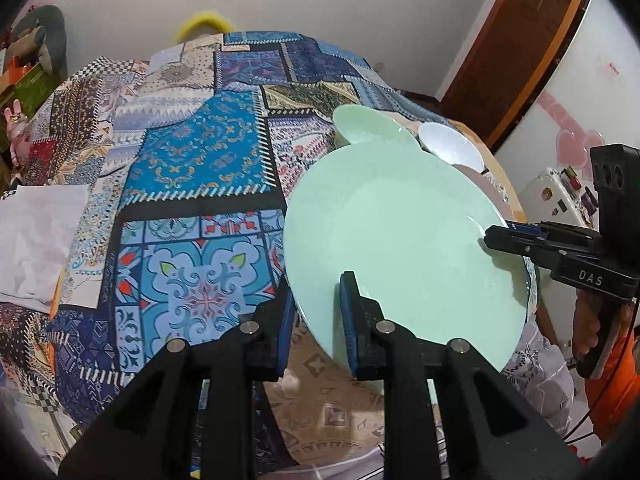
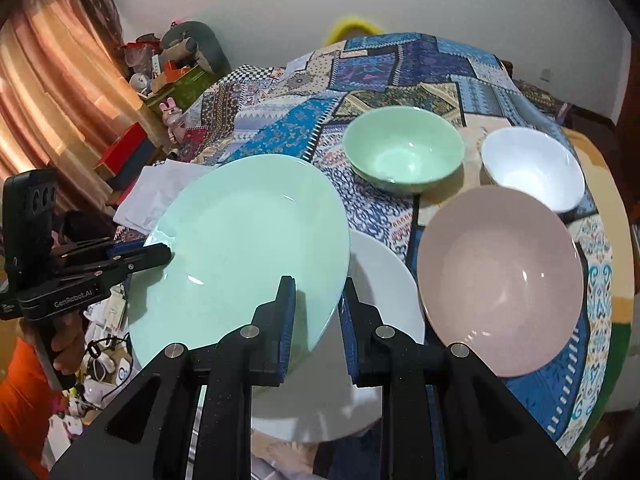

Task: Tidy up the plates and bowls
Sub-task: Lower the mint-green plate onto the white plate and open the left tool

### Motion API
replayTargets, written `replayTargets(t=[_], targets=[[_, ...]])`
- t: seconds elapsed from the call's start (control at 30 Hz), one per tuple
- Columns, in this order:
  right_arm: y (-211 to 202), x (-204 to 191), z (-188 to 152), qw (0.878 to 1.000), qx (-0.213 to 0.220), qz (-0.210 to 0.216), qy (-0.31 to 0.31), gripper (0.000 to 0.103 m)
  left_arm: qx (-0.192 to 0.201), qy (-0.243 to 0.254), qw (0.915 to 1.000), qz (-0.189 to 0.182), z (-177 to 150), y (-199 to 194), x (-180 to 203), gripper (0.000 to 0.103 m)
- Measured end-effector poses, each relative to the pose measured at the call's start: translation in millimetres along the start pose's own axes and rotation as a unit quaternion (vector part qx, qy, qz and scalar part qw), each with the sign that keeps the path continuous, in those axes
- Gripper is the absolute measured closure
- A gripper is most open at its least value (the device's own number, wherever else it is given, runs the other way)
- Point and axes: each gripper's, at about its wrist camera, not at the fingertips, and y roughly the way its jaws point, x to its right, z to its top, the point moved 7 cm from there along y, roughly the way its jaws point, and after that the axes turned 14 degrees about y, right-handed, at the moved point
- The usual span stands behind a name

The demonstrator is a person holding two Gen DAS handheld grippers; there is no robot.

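Lettering reads "DAS" on the right tongs [image 1: 494, 236] and "GenRobot.AI" on the left tongs [image 2: 160, 254]. Both pairs pinch the green plate [image 2: 240, 256] by its rim, left at 9 o'clock, right at 5, holding it tilted above the counter [image 2: 380, 208]. Below lies a white plate [image 2: 384, 280]; pink bowl [image 2: 500, 280] at 3 o'clock, green bowl [image 2: 404, 152] and white bowl [image 2: 532, 168] beyond.

Both hand-held grippers angle downward, each clamped on the green plate [image 2: 240, 248]: left hand-held gripper [image 1: 316, 312] pinches one rim, right hand-held gripper [image 2: 318, 312] pinches the opposite rim.
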Motion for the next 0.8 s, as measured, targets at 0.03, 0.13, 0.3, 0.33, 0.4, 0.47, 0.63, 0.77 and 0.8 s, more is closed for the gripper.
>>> replayTargets(t=[0.03,0.13,0.3,0.33,0.4,0.47,0.63,0.77,0.8], targets=[[1,2,-2,1.000,-0.002,0.000,0.002,0.083,-0.003,0.000,1.0000,-0.002,-1,2,1,0.082],[2,8,-6,1.000,-0.005,-0.001,0.007,0.083,-0.011,-0.001,0.9999,-0.006,-4,10,4,0.082],[5,15,-12,1.000,-0.011,-0.002,0.019,0.083,-0.023,0.000,0.9997,-0.011,-10,21,9,0.082],[5,17,-14,1.000,-0.012,-0.003,0.021,0.083,-0.026,0.000,0.9996,-0.012,-11,23,10,0.082],[8,21,-17,1.000,-0.016,-0.004,0.025,0.083,-0.032,0.002,0.9994,-0.015,-14,28,13,0.082],[8,24,-21,0.999,-0.019,-0.005,0.029,0.083,-0.037,0.003,0.9992,-0.016,-17,32,14,0.082],[12,33,-28,0.999,-0.024,-0.009,0.041,0.083,-0.051,0.004,0.9984,-0.023,-22,42,20,0.082],[15,40,-34,0.998,-0.031,-0.008,0.054,0.083,-0.059,0.010,0.9979,-0.024,-24,50,24,0.082],[15,42,-35,0.998,-0.032,-0.007,0.057,0.083,-0.061,0.012,0.9978,-0.024,-25,52,25,0.082]])
